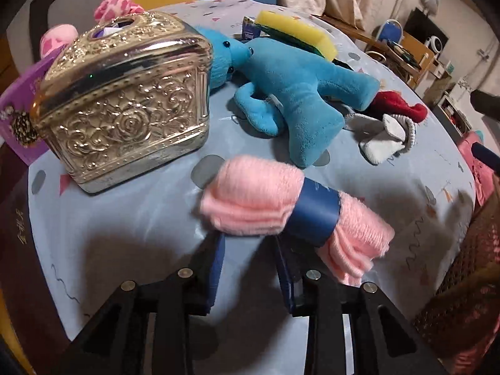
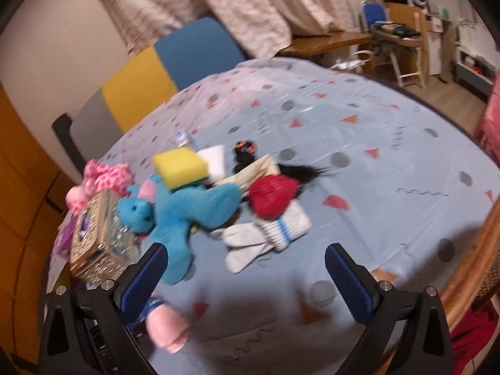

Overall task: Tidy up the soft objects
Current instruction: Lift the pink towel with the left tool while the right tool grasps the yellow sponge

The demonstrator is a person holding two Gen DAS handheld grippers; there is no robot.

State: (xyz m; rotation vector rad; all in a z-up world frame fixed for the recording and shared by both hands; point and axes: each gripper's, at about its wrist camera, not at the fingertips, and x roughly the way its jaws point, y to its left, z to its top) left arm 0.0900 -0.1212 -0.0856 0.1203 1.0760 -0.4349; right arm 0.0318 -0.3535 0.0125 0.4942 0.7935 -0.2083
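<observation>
Left gripper point(image 1: 250, 240) is spread open right at the pink yarn skein point(image 1: 293, 209), which lies on the tablecloth point(image 1: 131, 218) just in front of the blue plush point(image 1: 290, 93); looks like it isn't pinched yet, though the near edge is hidden. Right gripper point(image 2: 247, 268) hangs wide open, holding nothing; I'd close across the blue band point(image 1: 315, 211) so the soft loops don't squish out, then lift straight up.

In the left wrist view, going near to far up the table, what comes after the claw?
Left claw → pink yarn skein with its blue band → blue plush toy → yellow sponge at the far edge.
</observation>
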